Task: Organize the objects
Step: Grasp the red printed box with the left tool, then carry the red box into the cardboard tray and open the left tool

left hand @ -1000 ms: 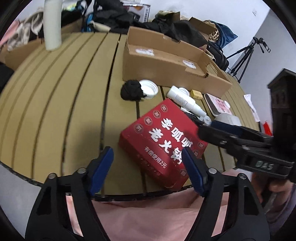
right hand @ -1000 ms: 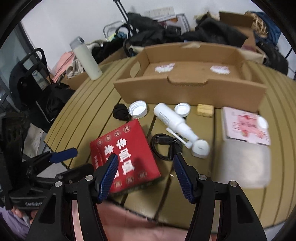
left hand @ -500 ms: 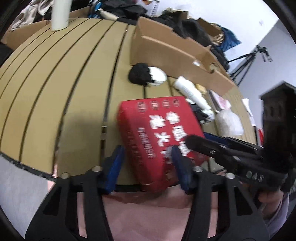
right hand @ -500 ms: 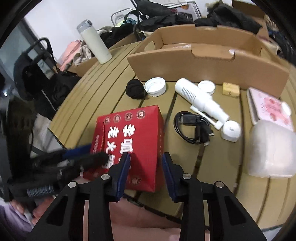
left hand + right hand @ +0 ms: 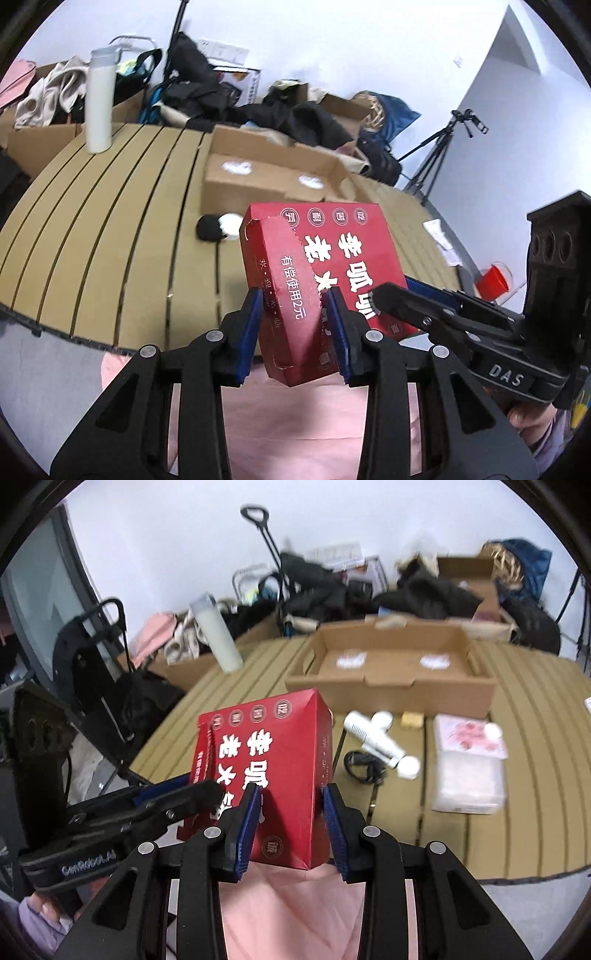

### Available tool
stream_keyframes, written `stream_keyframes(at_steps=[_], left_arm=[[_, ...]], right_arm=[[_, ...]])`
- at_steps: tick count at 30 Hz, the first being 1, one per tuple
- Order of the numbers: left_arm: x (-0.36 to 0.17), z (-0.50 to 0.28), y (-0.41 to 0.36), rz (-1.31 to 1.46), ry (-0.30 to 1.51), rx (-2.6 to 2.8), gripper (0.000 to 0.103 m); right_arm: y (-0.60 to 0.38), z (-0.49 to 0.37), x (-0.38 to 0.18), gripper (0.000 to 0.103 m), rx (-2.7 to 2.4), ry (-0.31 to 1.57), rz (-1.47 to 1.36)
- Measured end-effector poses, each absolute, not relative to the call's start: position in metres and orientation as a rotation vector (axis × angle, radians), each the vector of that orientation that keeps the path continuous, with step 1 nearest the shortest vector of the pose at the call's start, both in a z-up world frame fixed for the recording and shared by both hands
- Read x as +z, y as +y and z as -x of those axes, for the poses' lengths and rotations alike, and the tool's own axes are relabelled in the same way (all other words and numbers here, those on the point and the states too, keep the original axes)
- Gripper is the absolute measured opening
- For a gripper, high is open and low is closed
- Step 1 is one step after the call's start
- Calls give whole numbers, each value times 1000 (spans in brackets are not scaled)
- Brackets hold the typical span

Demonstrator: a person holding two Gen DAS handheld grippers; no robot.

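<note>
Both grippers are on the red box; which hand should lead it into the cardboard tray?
Right, probably. The right hand-held gripper clamps the red box on the side facing the cardboard tray; the left hand-held gripper, still closing, pinches the torn end flap.

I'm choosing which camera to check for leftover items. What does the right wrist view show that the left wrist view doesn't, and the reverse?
Only the right wrist view shows the white spray bottle, black cable and clear plastic box on the table.
Only the left wrist view shows the tripod and red cup.
Both show the red box, gripped by the left gripper and right gripper, jaws closing, and the cardboard tray.
</note>
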State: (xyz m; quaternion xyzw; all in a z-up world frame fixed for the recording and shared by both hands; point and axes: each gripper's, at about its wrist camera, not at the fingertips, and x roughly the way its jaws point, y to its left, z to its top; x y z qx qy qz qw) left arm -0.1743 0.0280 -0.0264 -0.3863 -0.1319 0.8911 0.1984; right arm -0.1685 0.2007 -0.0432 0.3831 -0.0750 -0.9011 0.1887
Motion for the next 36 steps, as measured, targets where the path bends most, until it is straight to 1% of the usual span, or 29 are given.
stream_keyframes(at_steps=[3, 6, 9, 11, 14, 16, 19, 20, 22, 24, 26, 28, 29, 30, 32, 34, 36], left_arm=[[-13, 193, 37, 1067, -364, 2480, 31], [3, 230, 49, 1104, -297, 2472, 31], [18, 276, 53, 1086, -287, 2466, 31], [21, 315, 54, 1123, -290, 2450, 31], [11, 387, 50, 1224, -320, 2412, 30], [-3, 433, 49, 1303, -339, 2392, 29], [-29, 492, 51, 1385, -289, 2406, 29], [-41, 514, 50, 1423, -260, 2415, 29], [-62, 540, 43, 1488, -263, 2436, 29], [-79, 553, 33, 1523, -295, 2465, 35], [-84, 552, 26, 1525, -273, 2483, 36], [-77, 543, 23, 1458, -258, 2458, 44], [-72, 536, 22, 1431, -246, 2458, 51], [-65, 529, 20, 1397, -227, 2466, 55], [-49, 513, 16, 1365, -174, 2507, 59], [-31, 500, 11, 1377, -128, 2540, 60], [-8, 483, 4, 1381, -97, 2568, 64]], right_arm=[[208, 172, -32, 38, -2557, -229, -1055], [215, 197, -21, 38, -2561, -268, -1069], [225, 237, -7, 38, -2563, -312, -1067], [228, 275, 0, 38, -2551, -339, -1082], [225, 338, -1, 38, -2514, -373, -1144], [220, 381, -11, 38, -2496, -384, -1219], [207, 450, -40, 38, -2471, -361, -1340], [203, 468, -50, 38, -2458, -373, -1376], [195, 502, -75, 38, -2414, -432, -1456], [188, 527, -95, 38, -2396, -467, -1511], [182, 540, -111, 38, -2383, -504, -1546], [177, 543, -117, 38, -2386, -480, -1568], [174, 543, -117, 38, -2391, -450, -1573], [172, 539, -115, 38, -2404, -409, -1583], [175, 531, -104, 38, -2427, -383, -1558], [182, 518, -81, 39, -2438, -359, -1521], [190, 499, -49, 51, -2470, -295, -1470]])
